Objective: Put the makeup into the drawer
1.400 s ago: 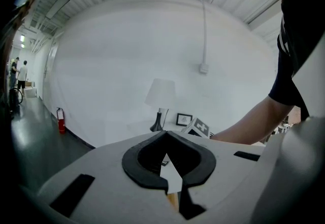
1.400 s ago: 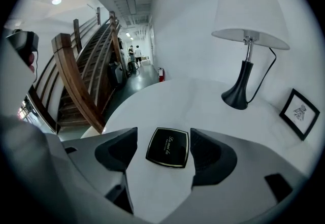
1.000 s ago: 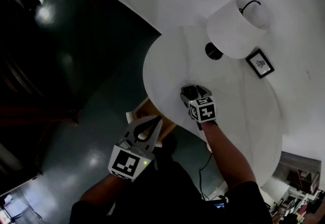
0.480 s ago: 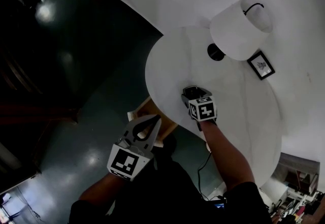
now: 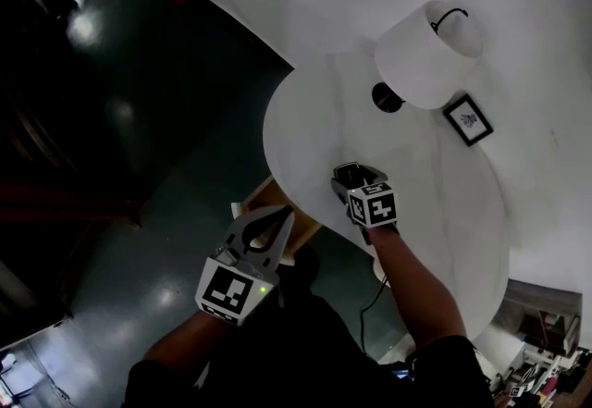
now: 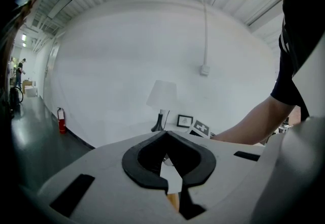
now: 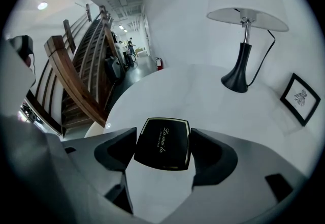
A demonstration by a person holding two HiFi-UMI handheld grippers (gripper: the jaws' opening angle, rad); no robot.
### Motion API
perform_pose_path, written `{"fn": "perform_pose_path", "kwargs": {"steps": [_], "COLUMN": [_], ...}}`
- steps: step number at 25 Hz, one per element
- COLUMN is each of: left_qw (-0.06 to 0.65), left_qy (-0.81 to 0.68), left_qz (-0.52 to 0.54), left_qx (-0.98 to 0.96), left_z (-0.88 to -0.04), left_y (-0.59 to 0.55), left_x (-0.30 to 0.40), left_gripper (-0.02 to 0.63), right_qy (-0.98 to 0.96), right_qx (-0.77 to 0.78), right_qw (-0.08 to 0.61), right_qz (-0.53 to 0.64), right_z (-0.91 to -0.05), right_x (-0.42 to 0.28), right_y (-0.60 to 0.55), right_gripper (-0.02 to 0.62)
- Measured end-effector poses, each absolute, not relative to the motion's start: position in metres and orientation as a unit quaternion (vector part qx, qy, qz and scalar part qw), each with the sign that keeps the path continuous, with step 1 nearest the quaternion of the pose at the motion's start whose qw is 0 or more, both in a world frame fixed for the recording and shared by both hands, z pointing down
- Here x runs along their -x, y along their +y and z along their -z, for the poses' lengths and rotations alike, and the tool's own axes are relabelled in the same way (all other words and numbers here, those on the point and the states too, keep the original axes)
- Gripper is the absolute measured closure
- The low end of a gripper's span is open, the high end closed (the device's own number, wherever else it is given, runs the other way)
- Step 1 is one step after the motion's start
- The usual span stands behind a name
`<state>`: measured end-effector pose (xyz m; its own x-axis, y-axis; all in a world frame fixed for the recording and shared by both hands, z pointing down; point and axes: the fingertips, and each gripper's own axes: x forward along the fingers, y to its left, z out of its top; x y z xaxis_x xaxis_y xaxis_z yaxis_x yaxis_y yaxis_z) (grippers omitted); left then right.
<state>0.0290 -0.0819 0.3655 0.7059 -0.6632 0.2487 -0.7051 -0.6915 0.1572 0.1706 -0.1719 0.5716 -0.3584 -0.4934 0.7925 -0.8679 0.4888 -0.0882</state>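
Left claw: the left gripper (image 5: 280, 223) hangs off the table over the dark floor, jaws brought together at the tips with nothing between them.
Drawer: a wooden drawer (image 5: 266, 196) juts out below the table's near-left edge, just beyond the left claw's tips. It looks pulled out, though its inside is hard to make out.
Right claw: the right gripper (image 5: 351, 171) sits over the table near that same edge, jaws pressed against two opposite sides of the makeup.
Makeup: a flat black compact (image 7: 162, 142) with rounded corners and gold lettering, held between the right jaws. Whether it rests on the tabletop or is lifted off it, I cannot tell.
Table: round and white (image 5: 435, 212), bare around the compact.
Far side: a lamp (image 5: 425, 50) and a small picture frame (image 5: 467, 119) stand well apart from the claw.
Key relation: the drawer lies to the left of the compact and lower, past the table edge. The right claw likely has to carry it that way and down, while the empty left claw is nearer the drawer.
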Motion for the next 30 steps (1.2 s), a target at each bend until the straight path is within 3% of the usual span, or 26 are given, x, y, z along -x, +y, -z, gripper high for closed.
{"fn": "perform_pose_path", "kwargs": {"steps": [15,30], "left_qw": [0.099,0.112], "left_qy": [-0.391,-0.451], "left_qz": [-0.075,-0.084], "left_qx": [-0.912,-0.882], "left_z": [-0.337,-0.356], "left_y": [-0.057,-0.041], "left_x": [-0.030,0.024], "left_gripper": [0.597,0.597], "right_qy": [-0.820,-0.877], "right_qx": [-0.397,-0.261], "right_qw": [0.339,0.346], "right_qz": [-0.237,-0.206], "right_z": [-0.511,-0.519], "right_x": [-0.161,-0.042], "right_y": [-0.116,-0.045], "right_gripper": [0.311,0.311]}}
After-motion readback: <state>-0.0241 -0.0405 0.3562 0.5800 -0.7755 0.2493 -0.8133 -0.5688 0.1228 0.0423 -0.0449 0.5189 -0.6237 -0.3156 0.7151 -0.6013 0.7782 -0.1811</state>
